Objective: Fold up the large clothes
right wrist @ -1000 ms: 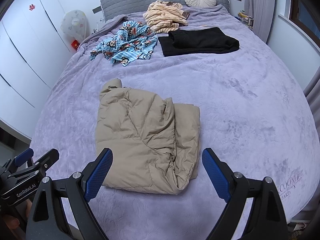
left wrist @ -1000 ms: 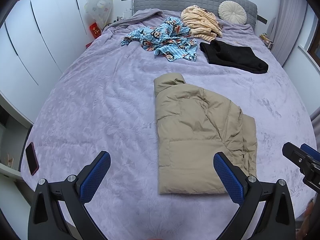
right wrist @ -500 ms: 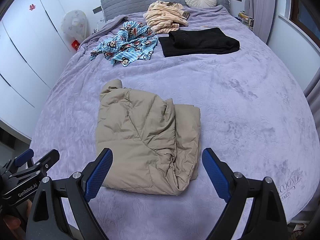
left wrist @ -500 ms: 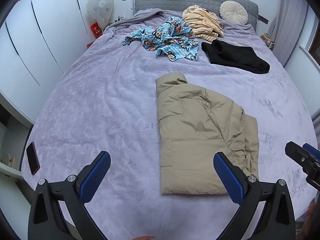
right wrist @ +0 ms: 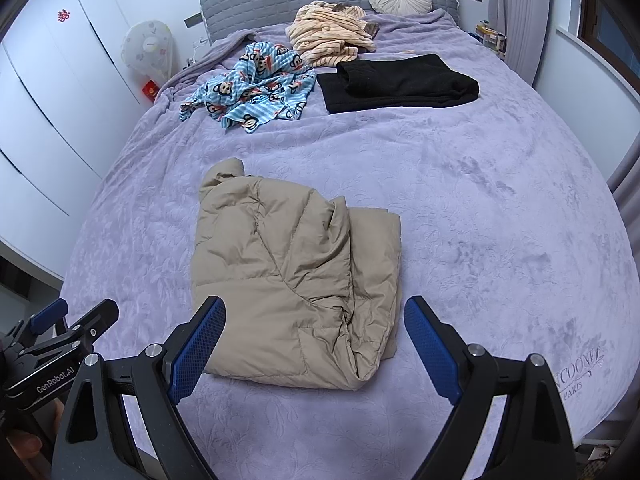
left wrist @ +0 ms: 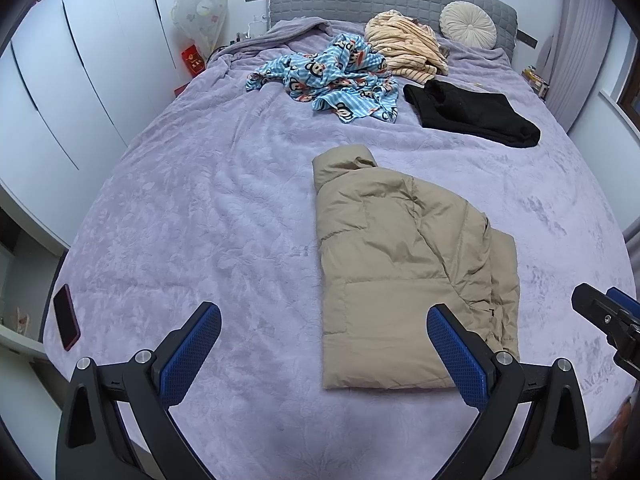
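A tan puffer jacket [left wrist: 404, 276] lies folded lengthwise on the purple bed cover [left wrist: 208, 208], collar toward the headboard. It also shows in the right wrist view [right wrist: 292, 276]. My left gripper [left wrist: 324, 336] is open and empty, held above the bed's near edge, its right finger over the jacket's bottom hem. My right gripper [right wrist: 314, 330] is open and empty, hovering over the jacket's bottom right corner. Each gripper shows at the edge of the other's view.
A blue monkey-print garment [left wrist: 332, 76], a striped beige garment [left wrist: 404, 48] and a folded black garment [left wrist: 472, 112] lie near the grey headboard. A round cushion [left wrist: 468, 24] leans there. A phone [left wrist: 66, 322] lies at the bed's left edge. White wardrobes stand on the left.
The left wrist view has shifted slightly, so the jacket sits a little lower and further right. The right gripper has barely moved. Both stay open.
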{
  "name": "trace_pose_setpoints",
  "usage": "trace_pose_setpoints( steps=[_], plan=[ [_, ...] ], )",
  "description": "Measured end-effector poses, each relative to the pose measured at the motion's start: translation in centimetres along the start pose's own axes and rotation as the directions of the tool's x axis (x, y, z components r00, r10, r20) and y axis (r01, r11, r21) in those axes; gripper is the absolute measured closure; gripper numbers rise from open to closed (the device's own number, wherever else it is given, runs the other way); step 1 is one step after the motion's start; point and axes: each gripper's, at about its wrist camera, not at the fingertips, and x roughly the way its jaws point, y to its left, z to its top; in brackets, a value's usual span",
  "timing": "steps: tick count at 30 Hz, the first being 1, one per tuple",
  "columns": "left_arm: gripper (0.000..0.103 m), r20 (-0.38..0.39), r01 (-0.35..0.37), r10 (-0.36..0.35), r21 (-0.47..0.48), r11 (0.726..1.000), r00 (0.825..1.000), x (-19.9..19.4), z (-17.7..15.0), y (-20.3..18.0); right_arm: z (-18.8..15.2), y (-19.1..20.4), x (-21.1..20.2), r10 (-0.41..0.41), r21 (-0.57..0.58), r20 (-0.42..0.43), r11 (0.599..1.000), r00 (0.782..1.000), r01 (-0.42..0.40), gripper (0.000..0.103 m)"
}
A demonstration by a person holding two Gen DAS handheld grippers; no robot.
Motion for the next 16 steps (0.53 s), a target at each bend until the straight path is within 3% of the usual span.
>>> trace_pose_setpoints(
  steps=[16],
  plan=[
    [0.0, 0.018, 0.004, -0.004, 0.018, 1.0, 1.0, -0.39, 0.18, -0.07, -0.01, 0.04, 0.15, 0.001, 0.003, -0.003, 1.0, 1.0, -0.001, 0.011]
  ],
)
